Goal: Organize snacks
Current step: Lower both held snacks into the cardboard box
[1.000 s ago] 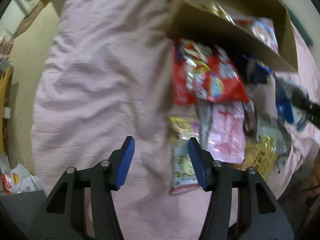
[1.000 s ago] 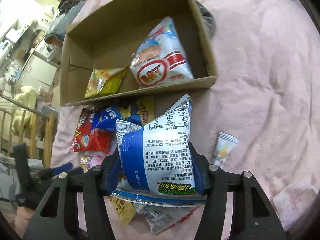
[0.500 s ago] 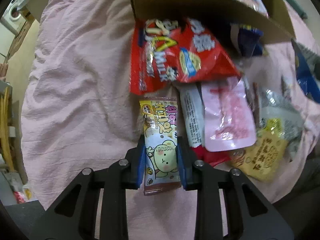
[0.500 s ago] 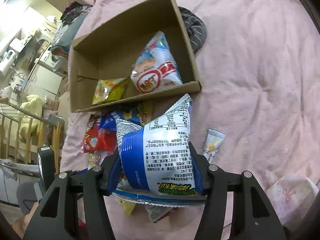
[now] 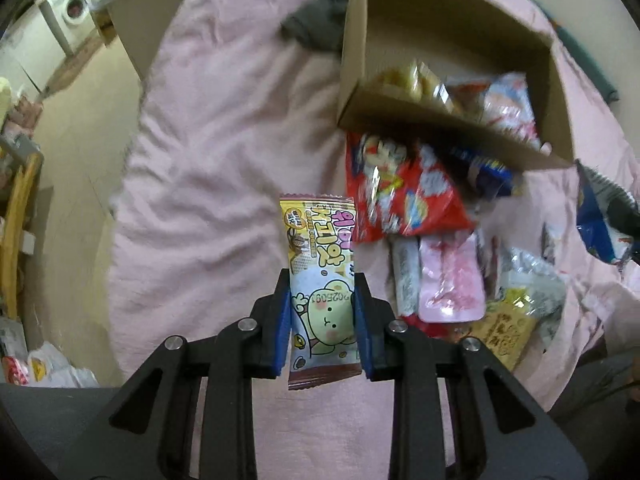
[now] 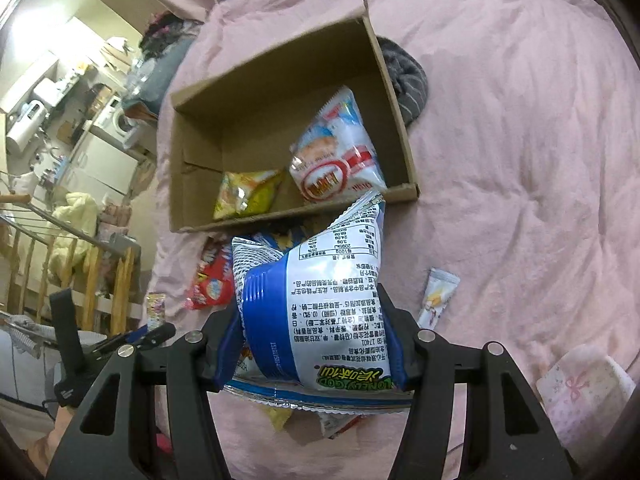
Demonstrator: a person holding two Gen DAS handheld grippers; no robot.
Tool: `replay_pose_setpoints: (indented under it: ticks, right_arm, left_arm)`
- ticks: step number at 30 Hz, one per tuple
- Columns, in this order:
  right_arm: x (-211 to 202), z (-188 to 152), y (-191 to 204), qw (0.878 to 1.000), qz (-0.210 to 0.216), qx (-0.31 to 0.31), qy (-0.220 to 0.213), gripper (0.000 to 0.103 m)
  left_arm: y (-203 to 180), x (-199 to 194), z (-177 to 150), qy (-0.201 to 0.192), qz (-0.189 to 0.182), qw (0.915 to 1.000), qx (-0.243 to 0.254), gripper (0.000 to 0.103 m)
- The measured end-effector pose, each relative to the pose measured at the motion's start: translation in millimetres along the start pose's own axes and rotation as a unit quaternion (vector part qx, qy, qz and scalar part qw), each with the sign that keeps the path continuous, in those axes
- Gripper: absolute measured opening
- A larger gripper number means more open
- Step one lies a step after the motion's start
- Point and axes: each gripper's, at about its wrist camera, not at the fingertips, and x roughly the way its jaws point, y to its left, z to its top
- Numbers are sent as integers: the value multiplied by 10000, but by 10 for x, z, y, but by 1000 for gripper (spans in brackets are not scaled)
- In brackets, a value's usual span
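My left gripper (image 5: 322, 322) is shut on a slim yellow-and-pink snack packet (image 5: 321, 272) and holds it above the pink bedspread. My right gripper (image 6: 312, 344) is shut on a puffy blue-and-white chip bag (image 6: 320, 300), lifted in front of the open cardboard box (image 6: 400, 120). That box (image 5: 356, 60) holds a white-and-red bag (image 6: 340, 156) and a yellow bag (image 6: 244, 196). A red snack bag (image 5: 396, 192), a pink pouch (image 5: 450, 276) and several other packets lie in a heap by the box's near wall.
A small white sachet (image 6: 438, 296) lies on the pink bedspread (image 6: 520, 140) right of the chip bag. A grey striped cloth (image 6: 404, 76) sits behind the box. The bed's left edge drops to the floor (image 5: 72, 152). A patterned white cloth (image 6: 584, 384) lies at lower right.
My left gripper went from open over the bedspread to shut on the slim packet, then lifted it off the heap. My right gripper rose a little with the chip bag.
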Motion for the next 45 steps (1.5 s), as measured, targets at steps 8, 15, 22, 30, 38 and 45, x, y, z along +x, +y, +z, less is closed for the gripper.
replay_pose_setpoints:
  ticks: [8,15,22,30,38,45]
  right_arm:
    - [-187,127,133,9973,288,-111,-660,60]
    - [-283,359,278,9918,397,-271,-1188,60]
    - [-110,704,363,9887,423,-359,-1389,60]
    - [328,1023,295,9911,355,-304,-1250,60]
    - [819,1222,263,9939,341,-315,-1004,60]
    - [1099,1234,263,9963,290,-291,-758,60]
  left_arm:
    - [-240,-569,377,-1082,-71,9932,415,24]
    - [-378,-656,875,-1451,-85,9871,666,24]
    - [-536,-576,1227,-1461,-153,9865,723,24]
    - [-706,-321,1517,-1383,-230,9874,728,24]
    - [-789,84,1725,-1423,-54,9863,836,24]
    - [-782,418,1823,-1213,-97,9895,775,24]
